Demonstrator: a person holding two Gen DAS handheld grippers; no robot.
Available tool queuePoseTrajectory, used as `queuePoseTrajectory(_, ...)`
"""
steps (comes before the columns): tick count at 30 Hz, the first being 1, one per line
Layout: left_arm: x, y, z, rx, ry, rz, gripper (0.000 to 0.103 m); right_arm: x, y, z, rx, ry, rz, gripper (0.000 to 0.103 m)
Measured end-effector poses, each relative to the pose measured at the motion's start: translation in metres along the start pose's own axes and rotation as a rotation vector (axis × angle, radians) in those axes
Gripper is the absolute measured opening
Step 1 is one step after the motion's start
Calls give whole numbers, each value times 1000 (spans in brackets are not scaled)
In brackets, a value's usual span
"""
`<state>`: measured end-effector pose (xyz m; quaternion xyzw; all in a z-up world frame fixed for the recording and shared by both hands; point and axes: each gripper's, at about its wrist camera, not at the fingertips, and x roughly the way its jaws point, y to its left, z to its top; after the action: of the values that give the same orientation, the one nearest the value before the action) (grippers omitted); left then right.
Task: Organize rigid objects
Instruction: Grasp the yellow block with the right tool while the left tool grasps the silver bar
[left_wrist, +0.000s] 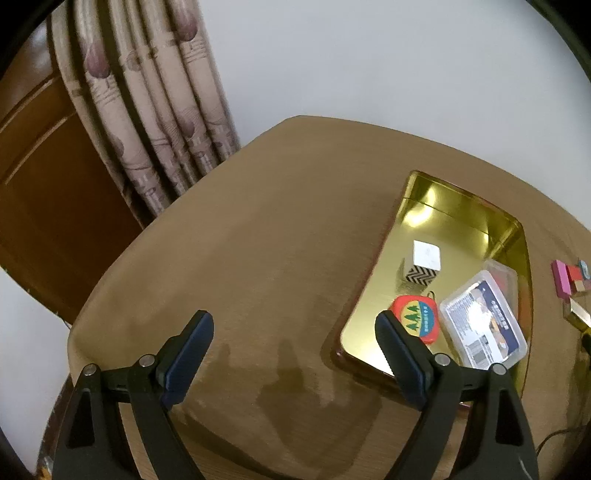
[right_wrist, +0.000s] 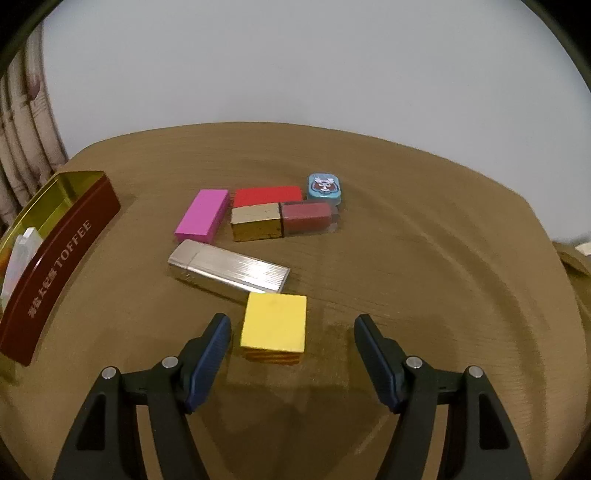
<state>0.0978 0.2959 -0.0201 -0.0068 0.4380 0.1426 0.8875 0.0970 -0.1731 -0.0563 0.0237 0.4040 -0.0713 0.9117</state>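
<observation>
A gold-lined toffee tin (left_wrist: 469, 206) lies on the table and holds a white zigzag-patterned box (left_wrist: 424, 262), a red round case (left_wrist: 417, 319) and a clear plastic box (left_wrist: 482, 321). My left gripper (left_wrist: 293, 354) is open and empty, left of the tin. In the right wrist view the tin's maroon wall (right_wrist: 62, 258) is at the left. My right gripper (right_wrist: 291, 354) is open around a yellow block (right_wrist: 275, 323). Beyond lie a silver box (right_wrist: 229, 267), a pink block (right_wrist: 202, 216), a red block (right_wrist: 267, 195), a gold-and-maroon box (right_wrist: 284, 219) and a small blue tin (right_wrist: 325, 188).
The brown table (left_wrist: 240, 258) ends at a white wall. A patterned curtain (left_wrist: 147, 103) and a wooden door (left_wrist: 44, 177) stand at the far left. The loose blocks also show at the right edge of the left wrist view (left_wrist: 570, 280).
</observation>
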Motion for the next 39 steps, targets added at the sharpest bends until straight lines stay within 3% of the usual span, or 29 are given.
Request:
queuePoseTrajectory(2, -3, -8, -1, 17, -2, -11, 88, 2, -2, -1, 14, -2, 5, 68)
queuePoseTrajectory(4, -6, -15, -3, 32, -3, -31, 88, 3, -4, -4, 5, 4, 7, 47)
queuePoseTrajectory(6, -11, -26, -5, 63, -12, -42, 88, 4, -6, -7, -7, 0, 18, 32)
queuePoseTrajectory(7, -13, -31, -5, 79, -15, -44, 88, 3, -6, -7, -18, -6, 21, 30)
queuePoseTrajectory(12, -29, -72, -12, 187, -39, -91, 88, -3, -15, -14, -32, -13, 12, 30)
queuePoseTrajectory(22, -59, -190, -27, 376, -28, -314, 95, -26, -80, -43, 32, -12, -85, 30)
queuePoseTrajectory(25, -67, -232, -34, 444, -25, -386, 102, -34, -98, -53, 58, -13, -100, 30)
queuePoseTrajectory(29, -65, -280, -38, 505, 26, -480, 103, -39, -109, -58, 94, -19, -81, 30)
queuePoseTrajectory(35, -53, -334, -39, 534, 97, -529, 103, -24, -105, -50, 86, -14, -88, 30)
queuePoseTrajectory(39, -36, -354, -36, 507, 144, -519, 102, -21, -104, -49, 93, -14, -81, 30)
